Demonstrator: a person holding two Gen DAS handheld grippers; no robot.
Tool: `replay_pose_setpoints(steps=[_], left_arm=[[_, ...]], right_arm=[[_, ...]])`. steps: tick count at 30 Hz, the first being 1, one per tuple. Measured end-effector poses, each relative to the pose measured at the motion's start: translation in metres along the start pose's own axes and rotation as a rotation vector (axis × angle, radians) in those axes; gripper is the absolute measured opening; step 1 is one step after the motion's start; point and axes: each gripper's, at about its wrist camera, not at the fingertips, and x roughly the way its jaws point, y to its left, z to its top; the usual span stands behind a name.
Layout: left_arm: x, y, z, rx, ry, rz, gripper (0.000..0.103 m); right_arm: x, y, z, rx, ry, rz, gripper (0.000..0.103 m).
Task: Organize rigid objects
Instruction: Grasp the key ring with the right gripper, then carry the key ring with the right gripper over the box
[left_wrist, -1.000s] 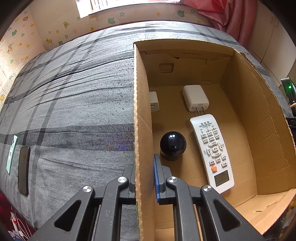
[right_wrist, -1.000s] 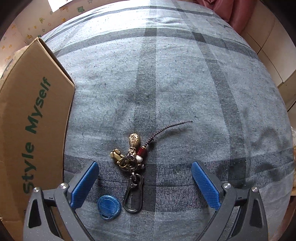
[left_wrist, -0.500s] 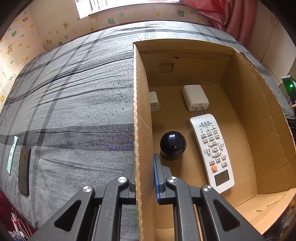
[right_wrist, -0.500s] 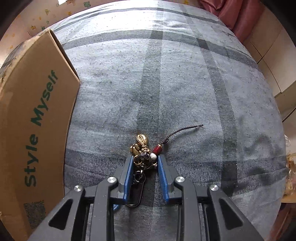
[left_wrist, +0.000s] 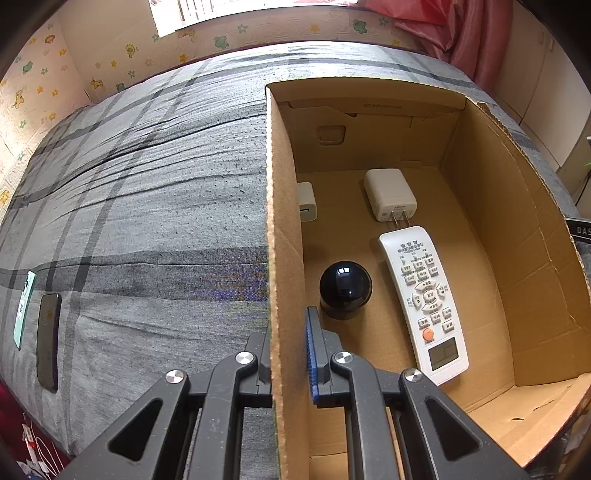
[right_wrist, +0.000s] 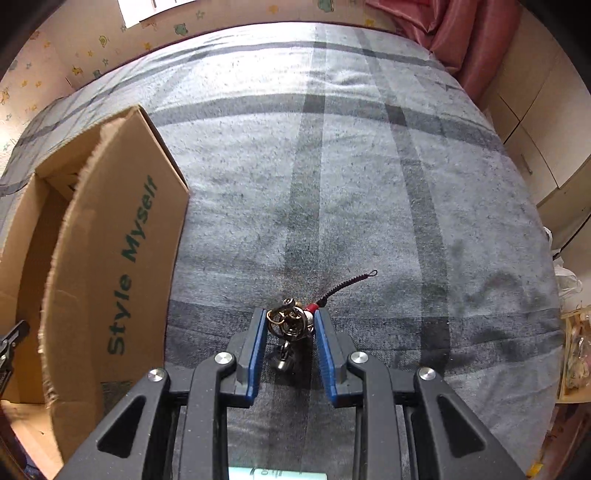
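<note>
Your right gripper (right_wrist: 290, 325) has its jaws clamped narrow on the keychain (right_wrist: 291, 323), the blue pads pressing its cluster of brass rings and charms from both sides. A small metal piece dangles from the cluster between the fingers, and the keychain's dark braided cord (right_wrist: 349, 282) trails out past the right pad, up and away from the cardboard box (right_wrist: 110, 258). The keychain sits to the right of the box, apart from the wall printed "Style Myself", over the grey plaid bed cover (right_wrist: 369, 166).

Your left gripper (left_wrist: 288, 343) has its jaws closed on the left wall of the same cardboard box (left_wrist: 280, 221), one finger outside and the blue pad inside, gripping the wall near its near end.

Inside the box, nearest that wall and just past the inner pad, stands a black domed gadget (left_wrist: 345, 290). Right of it lies a white remote control (left_wrist: 424, 302), lengthwise, its screen end toward you. At the remote's far end a large white charger (left_wrist: 389, 199) lies with its prongs touching or almost touching the remote. A smaller white charger (left_wrist: 306, 202) rests against the left wall, farther in than the dome.

Outside the box, well to the left on the bed cover (left_wrist: 147, 184), a dark phone (left_wrist: 48, 350) lies by the bed's edge, with a pale green card (left_wrist: 24, 302) beside it.
</note>
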Motion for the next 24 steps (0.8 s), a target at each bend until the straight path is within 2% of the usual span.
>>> replay_pose_setpoints(steps=[15,24], left_arm=[[0.0,-0.003,-0.001,0.007,-0.004,0.009,0.012],[0.001,-0.002,-0.002,0.006,-0.007,0.01,0.012]], right_arm=[[-0.051,0.005,0.007,-0.019,-0.081,0.012,0.027],[-0.08,0.023,0.015,-0.061,-0.128,0.024,0.027]])
